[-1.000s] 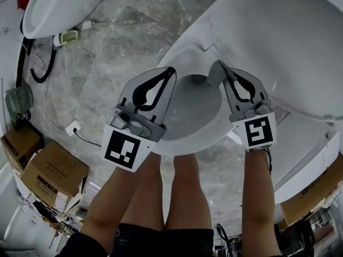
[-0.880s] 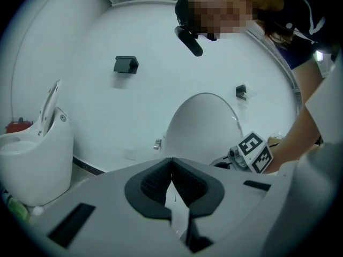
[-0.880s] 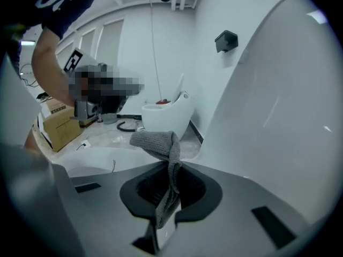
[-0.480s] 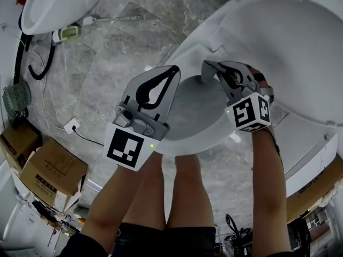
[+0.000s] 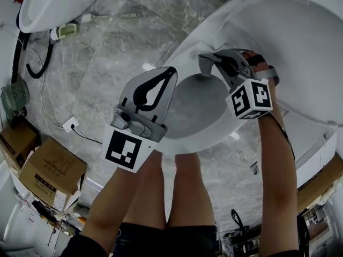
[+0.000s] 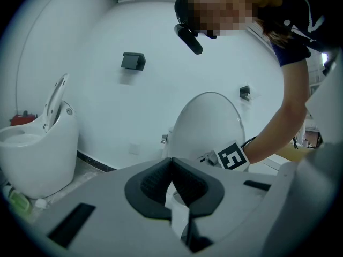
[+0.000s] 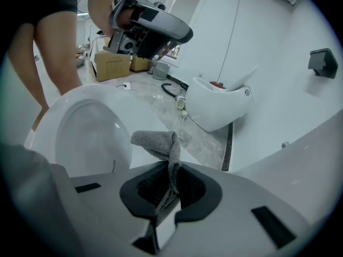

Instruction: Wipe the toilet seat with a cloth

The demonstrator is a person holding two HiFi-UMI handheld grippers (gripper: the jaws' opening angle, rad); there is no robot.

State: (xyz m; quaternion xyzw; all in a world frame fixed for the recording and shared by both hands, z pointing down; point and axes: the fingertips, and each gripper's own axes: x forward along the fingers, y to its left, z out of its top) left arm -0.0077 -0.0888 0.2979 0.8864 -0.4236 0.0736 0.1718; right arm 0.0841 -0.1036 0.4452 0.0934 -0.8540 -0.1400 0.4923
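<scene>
Bare legs (image 5: 177, 186) stand at the front of a white toilet seat (image 5: 193, 141), with a gripper in each hand held out over the bowl (image 5: 195, 103). The left gripper (image 5: 172, 70), its jaws pressed together on nothing, hovers above the front-left of the ring. The right gripper (image 5: 206, 63) is clamped on a grey cloth (image 7: 155, 140) and sits farther back, at the rear of the ring just before the raised lid (image 5: 300, 42). The seat's long axis runs away from the person toward that lid, so the right hand is the nearer to the work, with the rim lying just beyond the cloth (a first stroke would likely sweep forward along the ring). Only the right gripper view shows the cloth pinched between the pads, a folded tuft jutting past the tips. From the head view it is a small grey scrap, and contact with the seat cannot be told. Beyond, on the marble floor (image 5: 118, 47), stands a second toilet (image 5: 59, 4).
</scene>
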